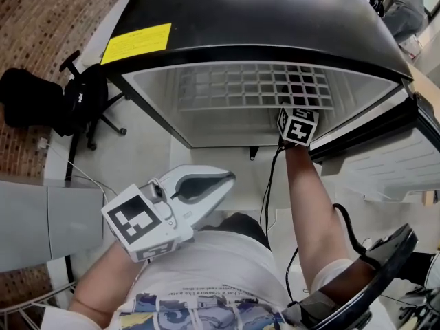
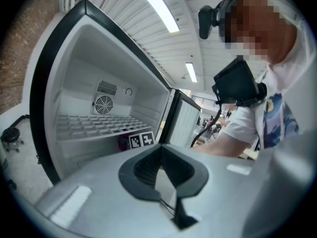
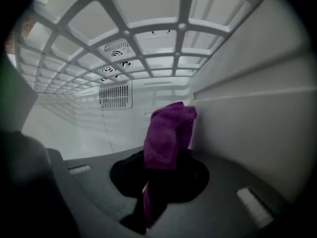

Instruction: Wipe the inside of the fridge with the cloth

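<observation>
The right arm (image 1: 311, 212) stretched straight toward 12 o'clock, with the right gripper (image 3: 166, 168) inside the black, white-lined fridge (image 1: 275, 19) and its jaws clamped on a crumpled purple cloth (image 3: 168, 130). The cloth's long axis ran along the jaws, its tip toward the fridge's rear, just beside its 3 o'clock side. The left gripper (image 1: 227, 178) hovered at 7 o'clock, jaws together and empty

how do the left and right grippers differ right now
The left gripper is shut on nothing; the right gripper is shut on the purple cloth. The left gripper is outside the fridge, in front of its opening; the right gripper reaches inside, under the grid shelf, beside a side wall. Both have their jaws together.
</observation>
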Available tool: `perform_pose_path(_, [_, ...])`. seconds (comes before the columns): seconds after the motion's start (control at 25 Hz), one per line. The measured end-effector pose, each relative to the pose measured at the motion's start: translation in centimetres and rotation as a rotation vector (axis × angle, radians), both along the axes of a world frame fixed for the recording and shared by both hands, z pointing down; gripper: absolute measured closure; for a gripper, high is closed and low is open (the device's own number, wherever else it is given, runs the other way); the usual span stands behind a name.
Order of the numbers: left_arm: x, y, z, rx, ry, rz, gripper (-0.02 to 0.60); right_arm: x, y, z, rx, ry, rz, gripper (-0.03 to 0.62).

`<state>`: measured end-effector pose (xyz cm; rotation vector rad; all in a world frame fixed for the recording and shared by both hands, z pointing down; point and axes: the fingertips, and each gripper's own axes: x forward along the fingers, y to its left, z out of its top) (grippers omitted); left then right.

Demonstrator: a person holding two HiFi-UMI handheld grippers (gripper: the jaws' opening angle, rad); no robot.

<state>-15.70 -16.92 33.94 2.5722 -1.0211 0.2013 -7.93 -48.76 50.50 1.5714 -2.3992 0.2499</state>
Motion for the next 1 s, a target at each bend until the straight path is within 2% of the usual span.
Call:
perform_pose_path(0.48, [0.2, 0.3, 0.2, -0.005, 0.005, -0.006, 0.574, -1.8, -0.8, 0.5, 0.001, 0.006, -0.089, 0.540])
perform_pose_path(1.0, [-1.5, 1.2, 0.0, -0.013, 0.014, -0.045, 0.574, -7.6, 0.6, 0.1, 0.012, 0.011, -0.198, 0.540])
